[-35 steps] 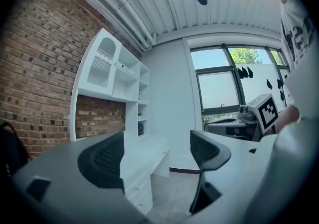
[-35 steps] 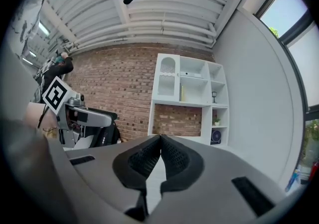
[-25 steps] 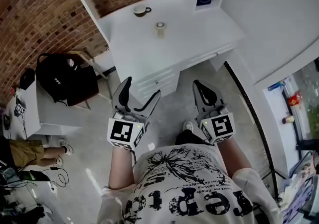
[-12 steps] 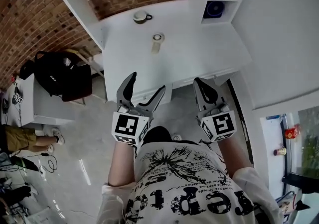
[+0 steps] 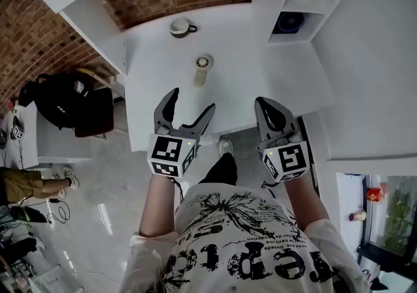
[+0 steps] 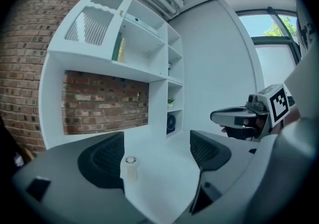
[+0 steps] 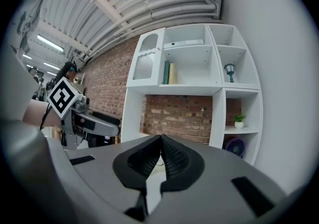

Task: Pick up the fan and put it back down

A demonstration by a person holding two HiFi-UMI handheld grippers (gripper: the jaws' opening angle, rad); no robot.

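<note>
The right claw [image 5: 263,103], pressed together, should probably spread before reaching the upper-right fan [image 5: 288,22]; the left claw [image 5: 191,101] is spread, empty.

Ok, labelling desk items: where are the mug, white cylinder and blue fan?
mug [image 5: 180,27], head view, its bowl.
white cylinder [image 5: 203,62], head view, its round top.
blue fan [image 5: 288,22], head view, its round face.
</note>
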